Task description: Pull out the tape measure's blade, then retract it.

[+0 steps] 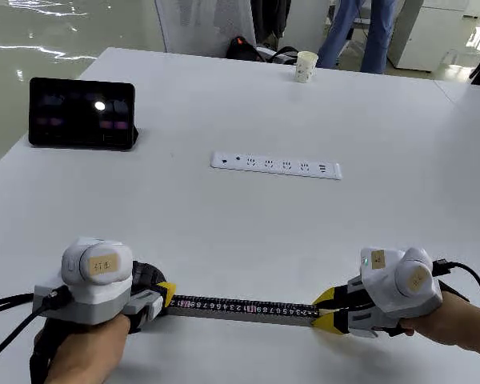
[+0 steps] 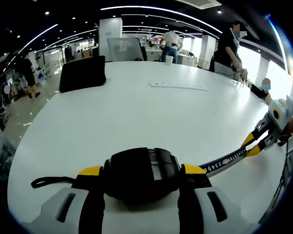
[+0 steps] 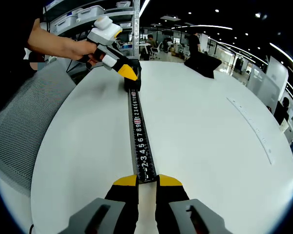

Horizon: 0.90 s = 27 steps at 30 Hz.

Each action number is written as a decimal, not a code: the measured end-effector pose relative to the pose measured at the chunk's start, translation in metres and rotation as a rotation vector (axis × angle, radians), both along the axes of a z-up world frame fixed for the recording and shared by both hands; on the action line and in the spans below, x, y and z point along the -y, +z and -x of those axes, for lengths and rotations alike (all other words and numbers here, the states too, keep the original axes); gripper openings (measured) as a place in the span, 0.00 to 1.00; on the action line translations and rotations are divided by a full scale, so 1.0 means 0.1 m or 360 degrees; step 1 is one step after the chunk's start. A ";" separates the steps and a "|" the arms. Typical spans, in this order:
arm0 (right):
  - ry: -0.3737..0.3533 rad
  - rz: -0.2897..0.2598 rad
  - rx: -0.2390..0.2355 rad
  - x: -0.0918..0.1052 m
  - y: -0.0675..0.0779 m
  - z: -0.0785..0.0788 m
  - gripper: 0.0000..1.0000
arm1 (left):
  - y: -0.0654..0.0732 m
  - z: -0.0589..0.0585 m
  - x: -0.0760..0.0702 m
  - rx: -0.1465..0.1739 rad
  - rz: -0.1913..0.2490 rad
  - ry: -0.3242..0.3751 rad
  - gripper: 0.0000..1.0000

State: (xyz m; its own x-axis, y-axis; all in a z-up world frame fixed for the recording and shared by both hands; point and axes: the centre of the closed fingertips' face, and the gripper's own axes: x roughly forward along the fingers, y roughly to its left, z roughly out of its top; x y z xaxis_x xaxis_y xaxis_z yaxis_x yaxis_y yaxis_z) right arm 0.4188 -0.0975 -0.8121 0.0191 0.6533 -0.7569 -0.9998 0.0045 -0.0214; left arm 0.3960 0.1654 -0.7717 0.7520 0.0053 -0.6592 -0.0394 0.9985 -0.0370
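Your left gripper [image 1: 162, 298] is clamped across the black tape measure [image 2: 141, 173] at the near left of the white table [image 1: 224, 224]. Your right gripper [image 1: 330, 310] is pinched closed on the tip of the blade [image 1: 240, 307] at near right, and the blade lies flat between them. Judged: the case is rigid and best held by its flanks. The blade is thin, springy and liable to kink or snap back, so keep hold at its tip. Count: one tape measure, two grippers, one tablet [image 1: 82, 113], one power strip [image 1: 276, 166], one paper cup [image 1: 306, 66].
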 end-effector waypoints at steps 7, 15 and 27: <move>-0.0001 0.0005 -0.0002 0.00 0.00 -0.02 0.09 | 0.00 0.00 -0.01 -0.0003 0.0013 -0.0004 0.55; -0.0001 0.0003 -0.0003 -0.01 0.00 -0.03 0.09 | 0.00 0.01 0.00 -0.0010 0.0022 -0.0009 0.55; 0.0006 0.0003 0.0001 -0.06 0.00 -0.05 0.09 | 0.00 0.01 -0.01 -0.0018 0.0031 -0.0012 0.55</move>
